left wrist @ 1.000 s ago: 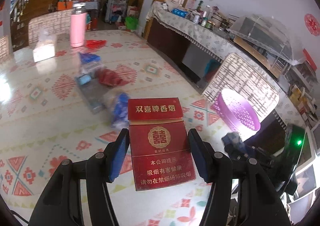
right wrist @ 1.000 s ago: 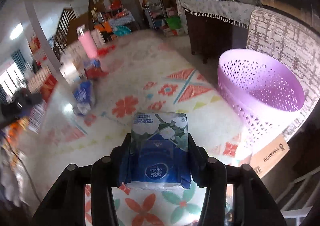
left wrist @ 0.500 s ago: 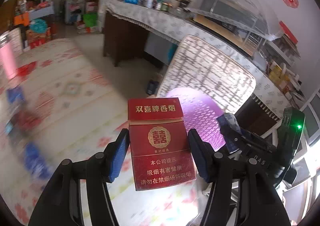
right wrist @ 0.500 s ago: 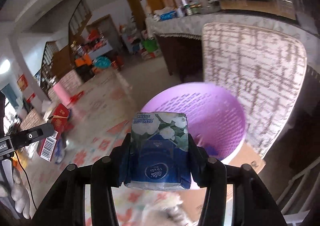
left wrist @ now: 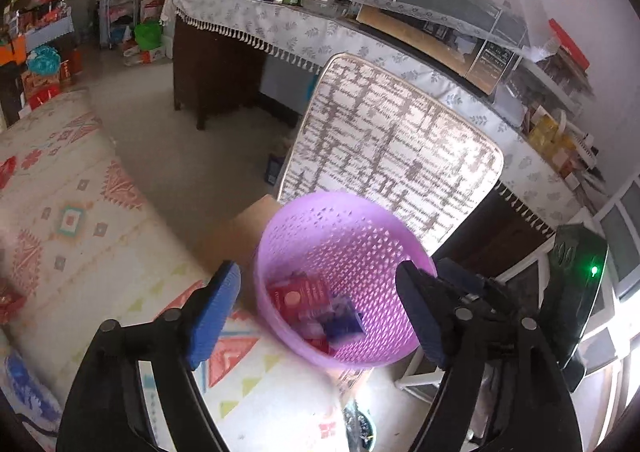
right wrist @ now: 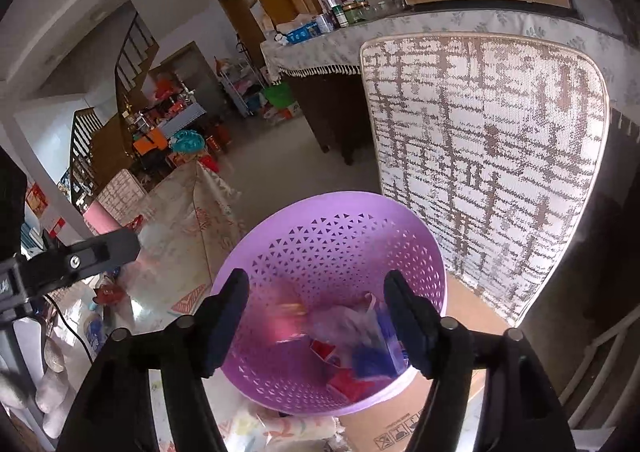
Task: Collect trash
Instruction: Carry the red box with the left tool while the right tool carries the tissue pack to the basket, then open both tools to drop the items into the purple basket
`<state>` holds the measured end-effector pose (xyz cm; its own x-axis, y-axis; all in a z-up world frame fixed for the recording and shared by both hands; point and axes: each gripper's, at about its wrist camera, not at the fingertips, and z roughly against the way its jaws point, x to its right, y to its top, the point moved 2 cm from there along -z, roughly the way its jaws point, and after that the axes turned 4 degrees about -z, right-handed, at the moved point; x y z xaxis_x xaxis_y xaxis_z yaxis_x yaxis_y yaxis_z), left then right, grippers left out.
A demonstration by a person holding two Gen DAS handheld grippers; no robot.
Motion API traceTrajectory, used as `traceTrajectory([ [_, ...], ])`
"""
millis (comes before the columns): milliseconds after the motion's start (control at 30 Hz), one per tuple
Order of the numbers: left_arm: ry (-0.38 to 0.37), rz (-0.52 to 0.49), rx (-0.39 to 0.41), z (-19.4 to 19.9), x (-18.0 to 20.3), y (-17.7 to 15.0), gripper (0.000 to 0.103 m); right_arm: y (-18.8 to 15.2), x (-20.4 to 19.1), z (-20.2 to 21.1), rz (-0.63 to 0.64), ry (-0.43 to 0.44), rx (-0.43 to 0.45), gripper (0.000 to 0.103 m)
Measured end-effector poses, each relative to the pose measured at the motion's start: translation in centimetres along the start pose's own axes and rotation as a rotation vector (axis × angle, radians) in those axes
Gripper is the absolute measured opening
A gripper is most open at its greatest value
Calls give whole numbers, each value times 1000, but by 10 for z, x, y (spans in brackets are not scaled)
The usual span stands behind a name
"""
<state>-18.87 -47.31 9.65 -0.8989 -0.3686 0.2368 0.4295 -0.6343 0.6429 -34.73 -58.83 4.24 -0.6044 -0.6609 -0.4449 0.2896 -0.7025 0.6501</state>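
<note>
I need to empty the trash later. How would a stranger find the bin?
Look for the chair with the white-and-brown woven back beside the patterned table. The purple perforated basket stands in front of it. Nothing else nearby is purple or round.

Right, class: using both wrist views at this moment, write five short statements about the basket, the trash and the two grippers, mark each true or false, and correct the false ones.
1. The purple basket has perforated walls. True.
2. The left gripper grips the red cigarette pack. False: its jaws have just been opening, nothing is between them, and the pack lies in the basket.
3. The blue tissue pack lies inside the basket. True.
4. The right gripper is shut. False: its jaws stand apart, having just been opening, above the basket.
5. The basket stands on the floor. False: it sits on a cardboard box beside the patterned tablecloth.
</note>
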Motion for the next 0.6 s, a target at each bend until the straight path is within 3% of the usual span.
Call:
traceTrajectory([
  [100,0,19,-3,14,-7,-13,79,-7,-9,2,20,15,-7,76],
  [233,36,37,18,38,-15,-30,79,-17,-31,12,67,36,37,91],
  [333,74,55,36,59,-27,-45,79,-25,-47,21,98,70,87,96],
  [600,241,145,61,119,-102,-101,79,-61,-103,1,151,198,-61,96],
])
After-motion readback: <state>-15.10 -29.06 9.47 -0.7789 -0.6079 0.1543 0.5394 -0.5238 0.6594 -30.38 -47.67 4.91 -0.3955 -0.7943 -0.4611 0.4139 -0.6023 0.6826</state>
